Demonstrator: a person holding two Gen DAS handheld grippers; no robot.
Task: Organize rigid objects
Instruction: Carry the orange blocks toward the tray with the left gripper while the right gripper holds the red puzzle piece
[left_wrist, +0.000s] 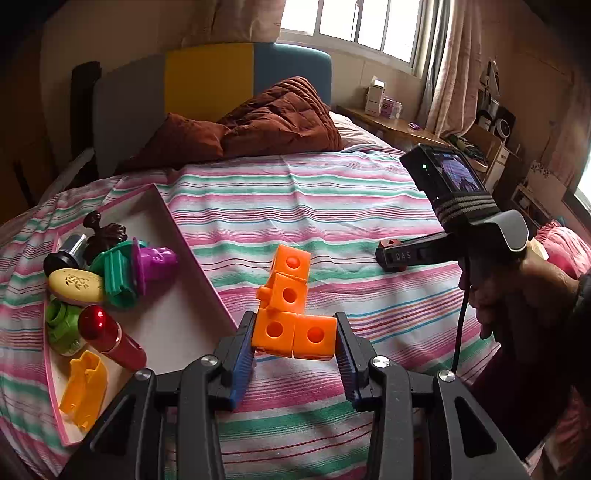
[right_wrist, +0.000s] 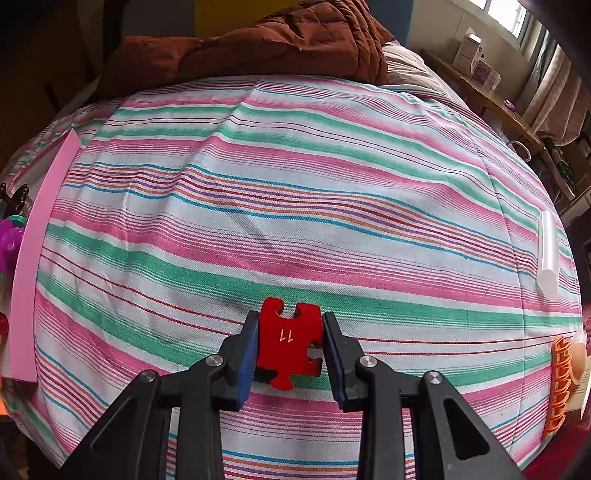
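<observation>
My left gripper (left_wrist: 294, 336) is shut on a chain of orange linking cubes (left_wrist: 291, 306) and holds it just above the striped bedsheet, right of a pink-rimmed white tray (left_wrist: 192, 258). The tray holds several toys: a purple piece (left_wrist: 155, 260), a green piece (left_wrist: 116, 275), a red cylinder (left_wrist: 110, 338), a yellow piece (left_wrist: 83, 387). My right gripper (right_wrist: 290, 338) is shut on a red jigsaw piece (right_wrist: 290, 341) marked 11, low over the sheet. It also shows in the left wrist view (left_wrist: 391, 254), to the right.
A brown quilt (left_wrist: 266, 118) lies at the head of the bed. A translucent stick (right_wrist: 548, 254) and an orange comb-like piece (right_wrist: 559, 384) lie at the right edge of the bed. The tray's pink rim (right_wrist: 33, 266) is far left. A bedside shelf (left_wrist: 391, 118) stands beyond.
</observation>
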